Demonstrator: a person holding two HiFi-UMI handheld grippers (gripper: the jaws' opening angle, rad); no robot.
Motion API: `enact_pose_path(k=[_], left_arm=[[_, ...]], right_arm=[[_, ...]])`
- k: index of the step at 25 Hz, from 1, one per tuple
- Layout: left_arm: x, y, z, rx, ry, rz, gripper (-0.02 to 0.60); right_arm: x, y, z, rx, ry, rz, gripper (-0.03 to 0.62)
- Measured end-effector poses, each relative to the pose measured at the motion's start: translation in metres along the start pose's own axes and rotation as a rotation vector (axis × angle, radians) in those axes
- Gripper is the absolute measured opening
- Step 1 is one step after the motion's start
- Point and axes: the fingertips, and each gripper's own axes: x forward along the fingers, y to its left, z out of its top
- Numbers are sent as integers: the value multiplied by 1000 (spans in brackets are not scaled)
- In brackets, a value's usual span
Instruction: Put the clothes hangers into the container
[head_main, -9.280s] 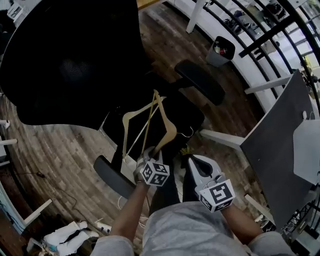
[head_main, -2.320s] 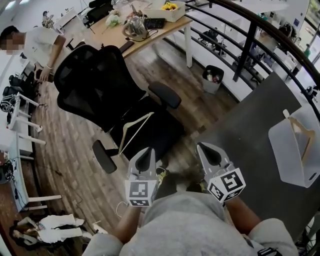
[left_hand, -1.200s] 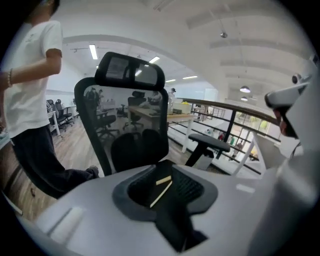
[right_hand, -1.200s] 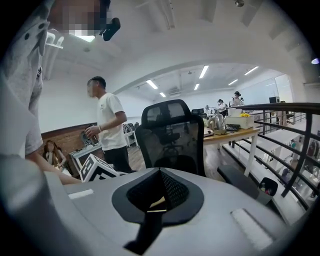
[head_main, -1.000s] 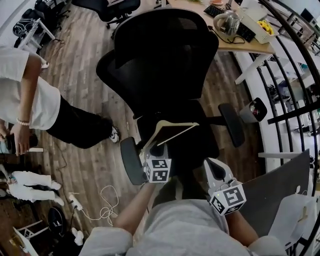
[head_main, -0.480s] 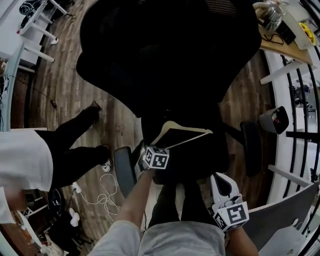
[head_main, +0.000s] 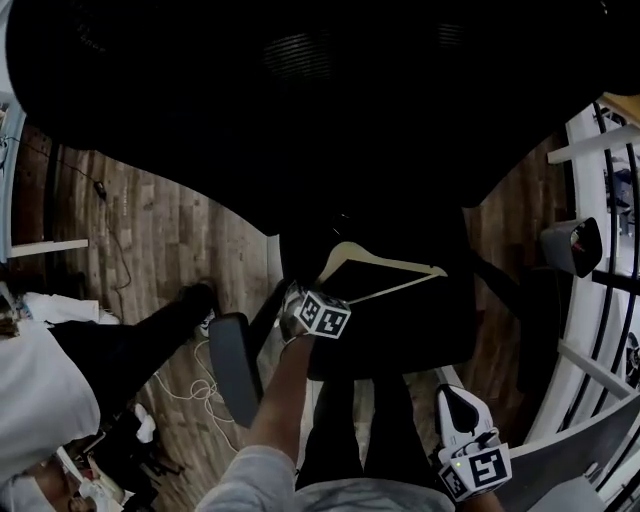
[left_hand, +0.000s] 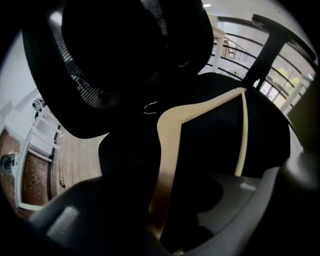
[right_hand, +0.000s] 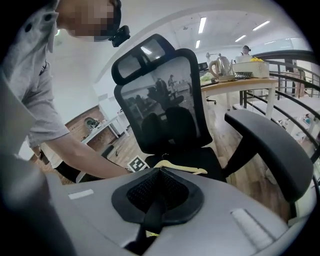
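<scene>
- Wooden clothes hanger lying on office chair seat, at 1 o'clock of left gripper.
- Left jaws spread, just been closing, one hanger arm between them, gap on one side.
- Right gripper at 5 o'clock of hanger, jaws pressed together, empty.

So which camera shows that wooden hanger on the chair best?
The head view: the whole hanger shows on the chair seat. The left gripper view crops it close up; the right gripper view shows a small sliver.
</scene>
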Motion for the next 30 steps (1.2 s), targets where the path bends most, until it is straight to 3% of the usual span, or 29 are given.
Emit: enact_pose_path(k=[6, 8, 10, 18, 23, 27, 30], left_arm=[[3, -1, 1, 17, 17, 66, 125], [-2, -4, 0, 22, 0, 57, 92], [-13, -2, 4, -27, -27, 33, 87], [-107, -39, 29, -62, -230, -58, 86], [-181, -62, 42, -81, -348, -133, 86], [-231, -52, 47, -73, -422, -121, 86], [-270, -42, 52, -75, -493, -124, 86]], right_arm=[[4, 15, -3, -1, -4, 27, -2], [-1, 22, 0, 1, -16, 31, -2], [-8, 28, 2, 2, -31, 29, -2], [-40, 65, 1, -20, -104, -11, -2], [-75, 80, 15, -13, -205, -89, -2], [-107, 80, 30, -11, -286, -143, -2], [-145, 77, 40, 0, -358, -230, -2]])
